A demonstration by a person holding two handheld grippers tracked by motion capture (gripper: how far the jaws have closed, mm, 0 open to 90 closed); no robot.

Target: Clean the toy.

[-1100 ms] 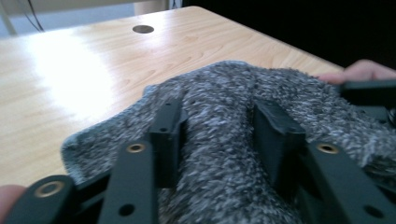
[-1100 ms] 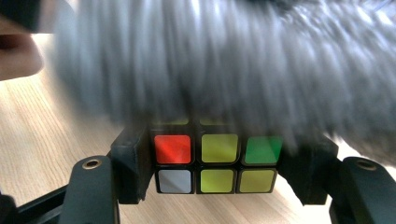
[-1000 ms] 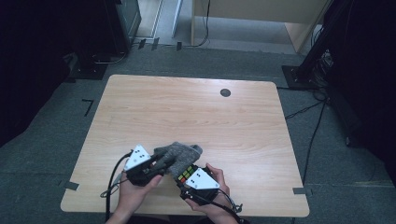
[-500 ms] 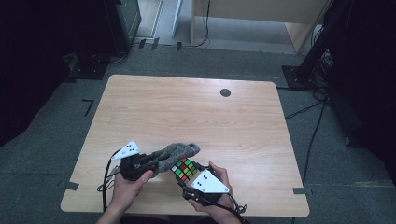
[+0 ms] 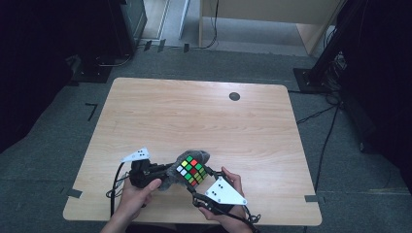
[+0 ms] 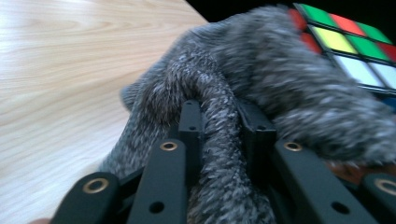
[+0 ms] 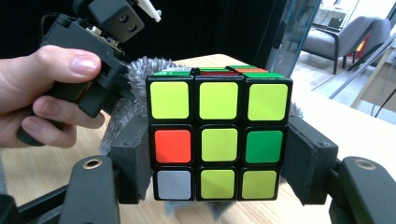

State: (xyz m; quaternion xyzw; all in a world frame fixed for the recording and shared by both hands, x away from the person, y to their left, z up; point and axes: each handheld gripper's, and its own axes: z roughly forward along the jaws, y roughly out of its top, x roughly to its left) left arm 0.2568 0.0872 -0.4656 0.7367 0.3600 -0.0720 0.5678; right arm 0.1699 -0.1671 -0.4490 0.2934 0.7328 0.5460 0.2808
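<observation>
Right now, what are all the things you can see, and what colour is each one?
Puzzle cube: one, black with yellow, green, red, orange and white squares, clamped between the right gripper's jaws near the table's front edge.
Furry cloth: one, grey, bunched behind and under the cube, a fold pinched by the left gripper.
Table: one, light wood, with a small dark round cap near its far edge.
Left gripper: one, black, left of the cube.
Right gripper: one, black.
Hands: two, the left hand and the right hand, each holding a gripper at the table's front edge.
</observation>
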